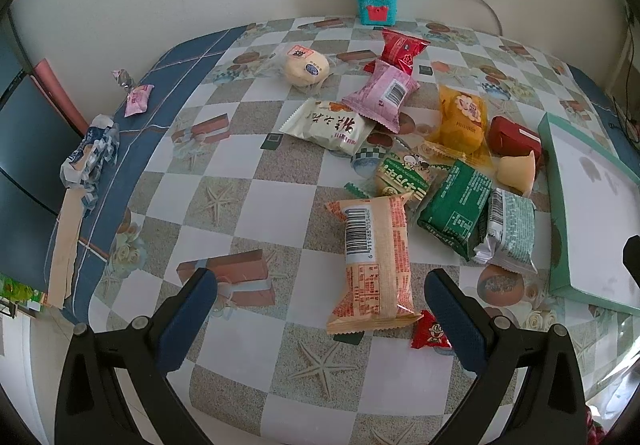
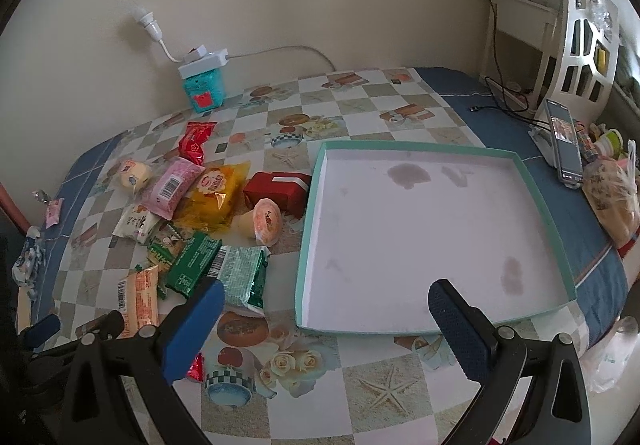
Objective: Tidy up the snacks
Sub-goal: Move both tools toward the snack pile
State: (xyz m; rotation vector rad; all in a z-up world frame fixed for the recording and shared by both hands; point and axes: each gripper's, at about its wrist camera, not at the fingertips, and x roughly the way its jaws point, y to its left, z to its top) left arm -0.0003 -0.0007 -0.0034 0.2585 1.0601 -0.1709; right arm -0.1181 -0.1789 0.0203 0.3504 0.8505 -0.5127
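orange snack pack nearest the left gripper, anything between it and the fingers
Nothing visible. The orange snack pack lies flat between the open left gripper fingers' line of approach; only a small red candy sits beside its near right corner.

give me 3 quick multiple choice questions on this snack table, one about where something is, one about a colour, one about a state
1. Where does the orange packet lie?
A. in the tray
B. on the table, between the left gripper's fingers
C. on the teal box

2. What colour is the tray rim?
A. teal
B. red
C. black

3. What is in the tray?
A. all the snacks
B. one packet
C. nothing

Answers:
1 B: it lies on the tablecloth ahead of the open left gripper.
2 A: the raised edge is teal around a white floor.
3 C: only stains show inside; the snacks lie beside it.
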